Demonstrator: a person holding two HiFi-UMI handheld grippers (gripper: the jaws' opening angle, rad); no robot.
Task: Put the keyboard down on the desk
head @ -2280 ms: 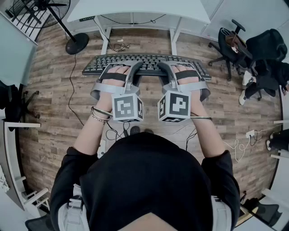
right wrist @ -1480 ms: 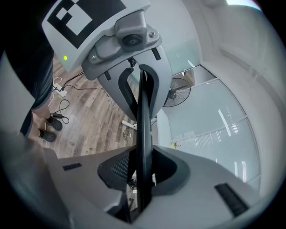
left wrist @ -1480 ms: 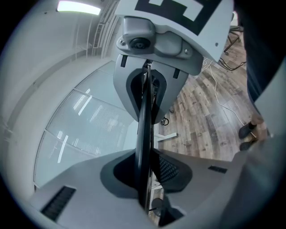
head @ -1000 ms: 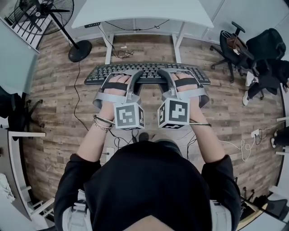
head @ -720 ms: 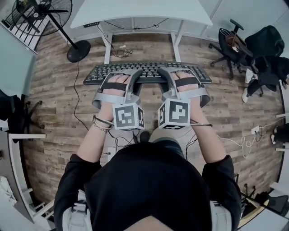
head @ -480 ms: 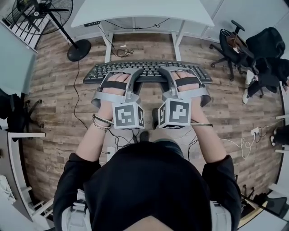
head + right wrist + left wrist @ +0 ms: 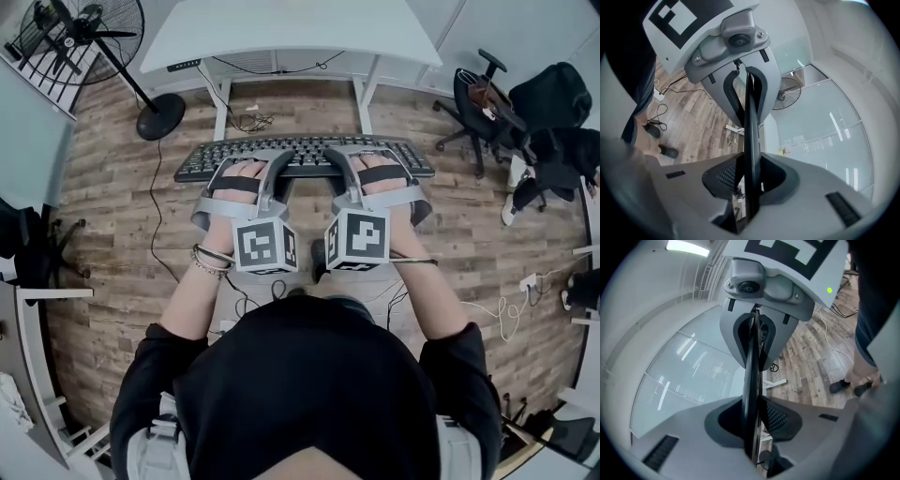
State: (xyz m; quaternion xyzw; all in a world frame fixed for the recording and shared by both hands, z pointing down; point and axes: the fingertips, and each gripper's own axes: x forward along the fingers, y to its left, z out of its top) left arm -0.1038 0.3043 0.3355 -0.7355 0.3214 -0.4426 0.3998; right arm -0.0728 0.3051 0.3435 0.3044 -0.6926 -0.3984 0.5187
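Looking down in the head view, the long black computer keyboard point(image 7: 305, 156) hangs level in the air over the wood-plank floor point(image 7: 112, 187), in front of the white surface point(image 7: 281, 26) and not yet on it. The left hand-held gripper point(image 7: 246, 161) and the right hand-held gripper point(image 7: 371, 157) each clamp its near edge, side by side. A black standing fan point(image 7: 89, 23) is at the far left and a black office chair point(image 7: 483, 84) at the right. Against the earlier frames, the hold and the keyboard's level lie look the same, and it stays short of the surface; only the framing has shifted slightly.

From the left gripper view, the keyboard point(image 7: 750, 371) runs edge-on as a thin dark plate between the jaws of the left hand-held gripper point(image 7: 751, 423). The jaws have just been opening a little, yet the pads still sit against it.

From the right gripper view, the right hand-held gripper point(image 7: 750, 182) pinches the same plate point(image 7: 750, 126), with its pads pressed on both faces.
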